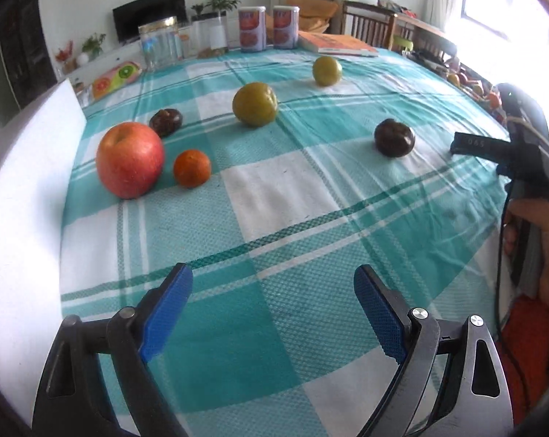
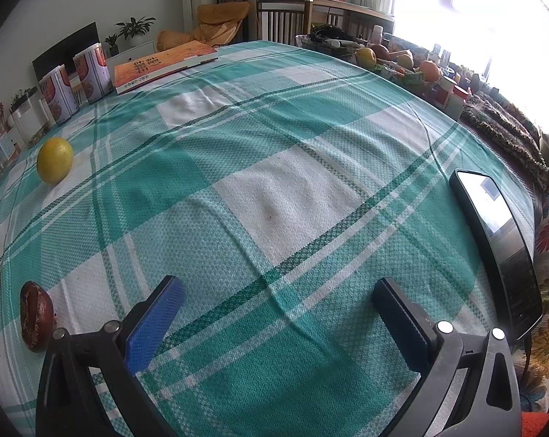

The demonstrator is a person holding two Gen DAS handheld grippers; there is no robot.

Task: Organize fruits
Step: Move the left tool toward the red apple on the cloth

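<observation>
Hovering over the green-and-white checked tablecloth (image 1: 274, 218), the left gripper (image 1: 273, 313) has its blue pads spread wide with only cloth between them, nothing held. Ahead of it to the left a red apple (image 1: 129, 160) stands just beside a small orange (image 1: 192, 168), with a dark brown fruit (image 1: 165, 122) right behind them. Farther back lie a large yellow-green fruit (image 1: 255, 104) and a smaller yellow-green fruit (image 1: 327, 70), well apart. Another dark fruit (image 1: 394, 137) sits to the right, near the right gripper (image 2: 278, 309), which a hand (image 1: 540, 240) holds at the table's edge. Its jaws also stand wide apart and empty above bare cloth. A phone (image 2: 496, 247) lies to its right. Two tins (image 1: 269, 27), a glass jar (image 1: 158, 42) and a book (image 1: 338, 44) stand along the far side.
</observation>
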